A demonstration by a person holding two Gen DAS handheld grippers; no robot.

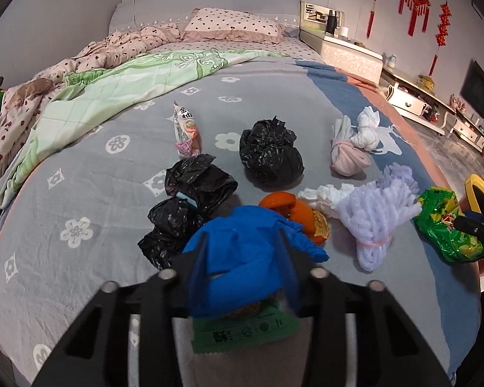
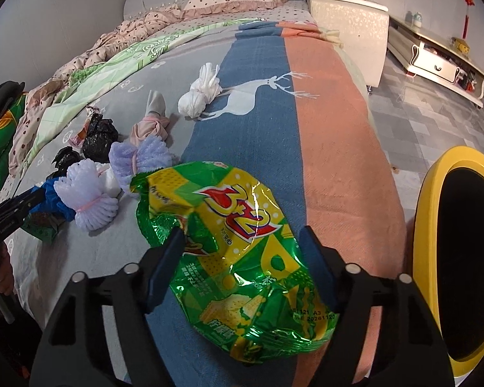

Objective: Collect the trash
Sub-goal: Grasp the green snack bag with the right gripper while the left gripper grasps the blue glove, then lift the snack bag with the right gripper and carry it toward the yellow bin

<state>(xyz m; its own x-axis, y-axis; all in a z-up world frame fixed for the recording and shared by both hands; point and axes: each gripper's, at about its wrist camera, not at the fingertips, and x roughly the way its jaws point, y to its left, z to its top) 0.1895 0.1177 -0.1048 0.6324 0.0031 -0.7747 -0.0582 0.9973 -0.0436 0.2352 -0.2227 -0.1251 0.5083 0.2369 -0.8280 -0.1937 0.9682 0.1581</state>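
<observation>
Trash pickup on the bed point(image 1: 80, 193) looks barely started, so here's where we're at, using the orange peel point(image 1: 293, 213) as our anchor in the left wrist view. Our left gripper point(image 1: 245, 258) sits just in front of the peel, jaws pulled in around a crumpled blue glove point(image 1: 242, 258), pads pressing its sides, so we'd call that a pinch. A flat green wrapper point(image 1: 245, 329) lies under the glove, nearer the camera. Left of the peel are two crinkled black bags point(image 1: 190, 203), behind it a bigger black bag bundle point(image 1: 269, 151), and further back-left a snack packet point(image 1: 185, 129). Right of the peel: white tissue point(image 1: 326, 196), then purple foam netting point(image 1: 377, 213), with a pink tied bundle point(image 1: 348, 154) and a white tied bundle point(image 1: 368, 129) behind. All of that is just lying on the bedspread, none collected as far as we can see. Over in the right wrist view the peel is hidden, so we'll go off the foam netting point(image 2: 90, 200) instead: the green-yellow snack bag point(image 2: 235, 251) is right of it, lying on the blue stripe, and our right gripper point(image 2: 242, 238) straddles it, fingers point(image 2: 164, 267) wide apart but touching the crinkled edges on both sides, so it reads as a loose grip starting. A yellow bin point(image 2: 429, 225) stands right of the bag, off the bed edge, probably where everything goes. Nothing shows inside it yet.
</observation>
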